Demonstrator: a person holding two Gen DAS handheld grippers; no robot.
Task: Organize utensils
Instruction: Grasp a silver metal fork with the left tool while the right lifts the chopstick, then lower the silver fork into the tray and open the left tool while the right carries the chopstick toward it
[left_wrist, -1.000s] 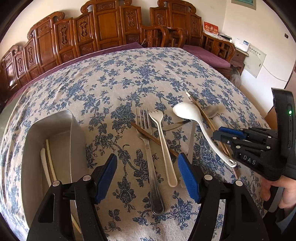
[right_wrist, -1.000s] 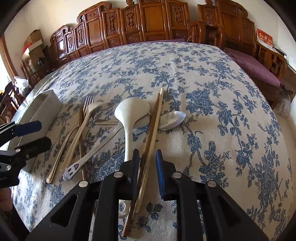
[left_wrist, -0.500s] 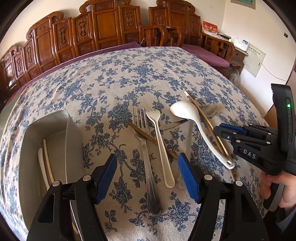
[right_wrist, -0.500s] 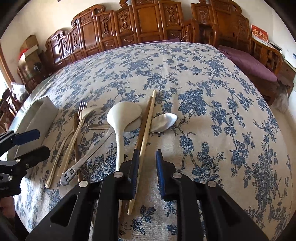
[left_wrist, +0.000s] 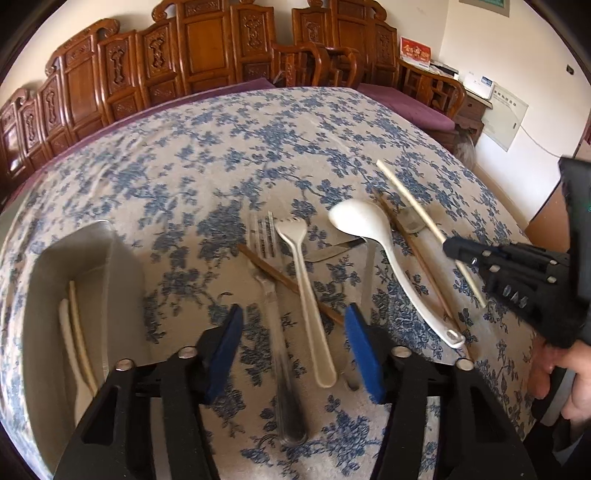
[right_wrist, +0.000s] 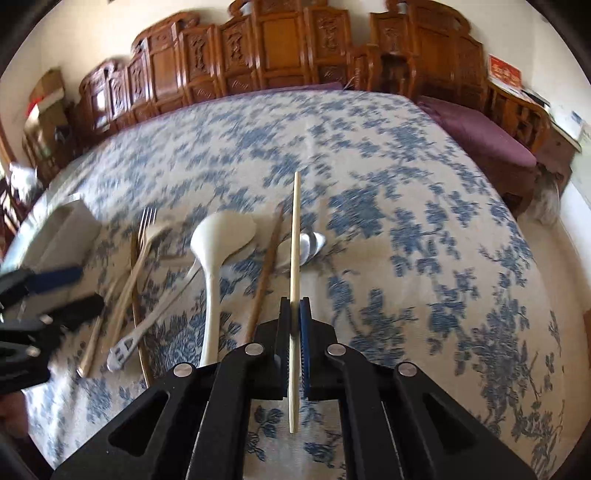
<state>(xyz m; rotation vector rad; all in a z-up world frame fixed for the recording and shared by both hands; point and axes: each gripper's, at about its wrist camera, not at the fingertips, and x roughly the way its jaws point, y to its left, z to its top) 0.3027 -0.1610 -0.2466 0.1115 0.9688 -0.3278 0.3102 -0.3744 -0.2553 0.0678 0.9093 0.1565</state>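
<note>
My right gripper is shut on a pale chopstick and holds it above the cloth; it also shows in the left wrist view. A white spoon, a brown chopstick, a steel spoon, a steel fork, a white fork and a second brown chopstick lie on the cloth. My left gripper is open above the two fork handles. A metal tray at left holds a pale chopstick and a white utensil.
The table wears a blue floral cloth. Carved wooden chairs line its far side. A purple cushioned bench and a cabinet stand at right. The table edge falls away at right.
My right gripper has closed on the pale chopstick and lifted it off the cloth. My left gripper has moved slightly forward over the forks, still open.
</note>
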